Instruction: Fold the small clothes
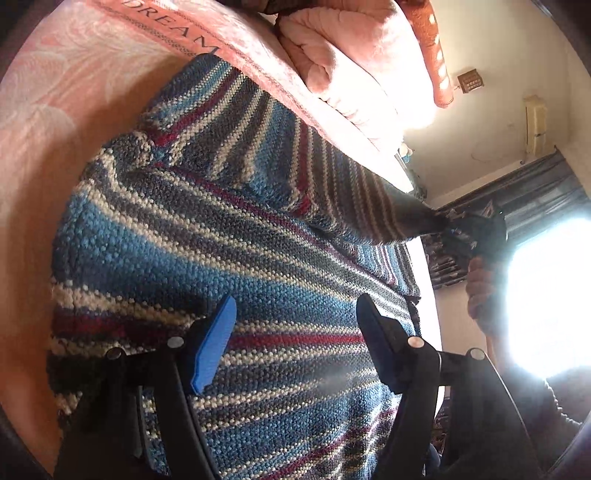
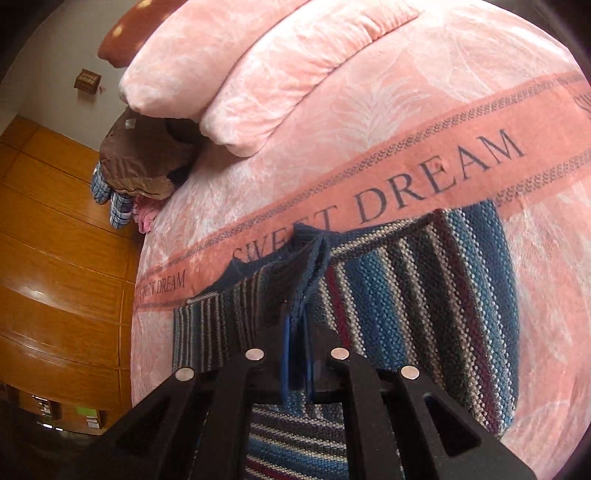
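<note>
Left gripper hovers spread-jawed over the striped sweater. Right gripper clamps the sweater's sleeve cuff, lifted above the pink bedspread ahead.

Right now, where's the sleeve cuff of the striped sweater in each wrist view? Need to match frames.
Left wrist: the sleeve cuff sits at right of centre, lifted off the bed, pinched by the right gripper.
Right wrist: the cuff is at centre, dark blue, bunched between the shut fingers.
Shared landmark: the DREAM lettering on the pink blanket, just past the striped sweater.
</note>
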A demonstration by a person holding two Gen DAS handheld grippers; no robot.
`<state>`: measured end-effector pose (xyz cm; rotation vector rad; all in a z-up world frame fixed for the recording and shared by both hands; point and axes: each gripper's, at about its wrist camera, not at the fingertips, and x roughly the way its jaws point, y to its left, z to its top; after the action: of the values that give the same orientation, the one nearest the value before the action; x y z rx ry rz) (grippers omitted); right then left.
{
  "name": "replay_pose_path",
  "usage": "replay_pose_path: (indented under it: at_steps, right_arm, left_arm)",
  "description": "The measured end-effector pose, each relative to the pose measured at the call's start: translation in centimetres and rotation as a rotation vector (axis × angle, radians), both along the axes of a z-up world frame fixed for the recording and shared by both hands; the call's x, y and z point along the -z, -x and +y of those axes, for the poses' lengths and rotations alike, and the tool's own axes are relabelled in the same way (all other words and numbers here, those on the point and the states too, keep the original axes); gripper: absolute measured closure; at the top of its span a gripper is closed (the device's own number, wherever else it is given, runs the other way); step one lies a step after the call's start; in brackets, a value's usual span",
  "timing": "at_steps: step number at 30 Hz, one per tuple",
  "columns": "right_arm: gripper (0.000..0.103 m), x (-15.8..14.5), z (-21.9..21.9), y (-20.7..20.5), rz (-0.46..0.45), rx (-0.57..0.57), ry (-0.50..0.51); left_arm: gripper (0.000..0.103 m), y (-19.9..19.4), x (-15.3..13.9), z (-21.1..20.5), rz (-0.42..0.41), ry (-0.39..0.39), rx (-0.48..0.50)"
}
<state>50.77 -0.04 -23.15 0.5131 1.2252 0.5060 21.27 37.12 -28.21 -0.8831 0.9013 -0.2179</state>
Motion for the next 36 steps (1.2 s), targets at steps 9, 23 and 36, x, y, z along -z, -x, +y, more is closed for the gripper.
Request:
replay_pose_path:
  at_steps: [9,23,36]
  right_arm:
    - [0.08,4.2,-4.4,-0.2,0.028,0.064,0.003]
    - [0.079,9.6,-2.7,-5.1,0.225,-0.071,-0.393]
    - [0.075,8.5,-6.9,0.2,0.209,-0.172,-0.491]
  left_arm:
    - [0.032,-5.7,-5.2,3.2,-0.054,-0.052,-0.011]
    - [0.034,-23.6,1.5,6.4,0.142,0.063,0.134]
    - [0.035,-15.0,1.2,5.9,0.021,0.199,0.266]
